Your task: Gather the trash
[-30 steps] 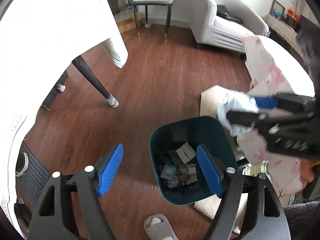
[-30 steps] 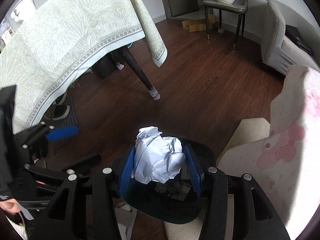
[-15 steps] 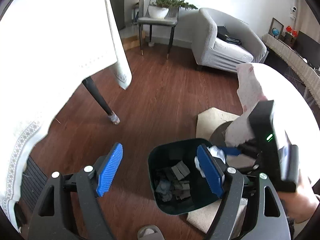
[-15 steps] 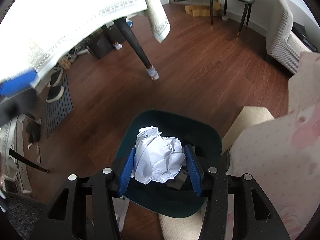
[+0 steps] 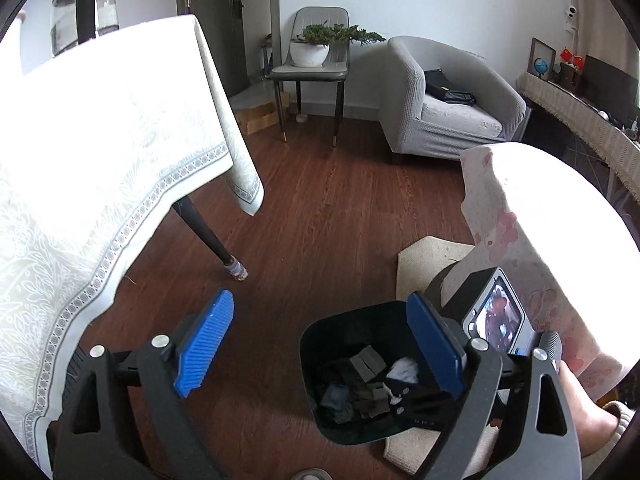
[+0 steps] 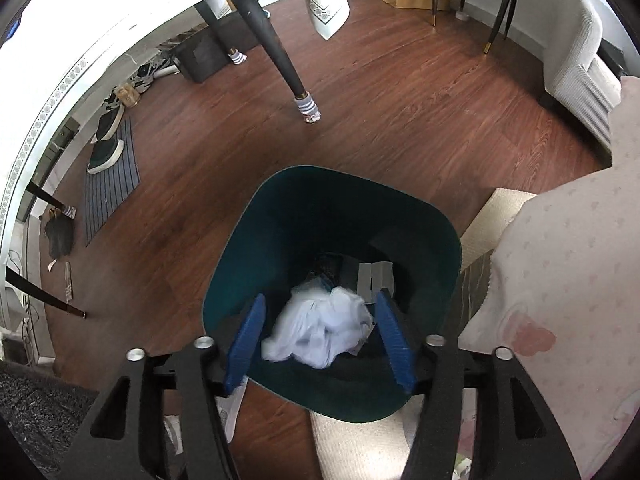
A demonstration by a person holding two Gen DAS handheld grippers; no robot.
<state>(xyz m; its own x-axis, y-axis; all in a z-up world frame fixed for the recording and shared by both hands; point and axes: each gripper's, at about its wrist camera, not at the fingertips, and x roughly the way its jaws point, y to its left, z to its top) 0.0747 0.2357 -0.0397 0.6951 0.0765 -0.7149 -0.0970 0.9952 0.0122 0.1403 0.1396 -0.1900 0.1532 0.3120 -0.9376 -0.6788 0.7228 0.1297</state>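
Observation:
A dark teal trash bin (image 6: pixel 248 240) stands on the wood floor with several grey scraps inside; it also shows in the left wrist view (image 5: pixel 320 344). A crumpled white paper ball (image 6: pixel 320 326) is blurred, loose between the pads of my right gripper (image 6: pixel 318 344), which is open above the bin mouth. The ball shows as a white bit (image 5: pixel 404 370) inside the bin in the left wrist view. My left gripper (image 5: pixel 320 346) is open and empty, to the left of and above the bin.
A table with a white cloth (image 5: pixel 100 168) and dark leg (image 6: pixel 276 44) stands to the left. A table with a pink-patterned cloth (image 6: pixel 568 320) is at the right, with a beige mat (image 5: pixel 428 264) under the bin's edge. A grey armchair (image 5: pixel 448 104) and a chair with a plant (image 5: pixel 316 56) stand at the back.
My right gripper has come down over the bin and opened; the paper ball has left its pads and drops into the bin. My left gripper has tilted up.

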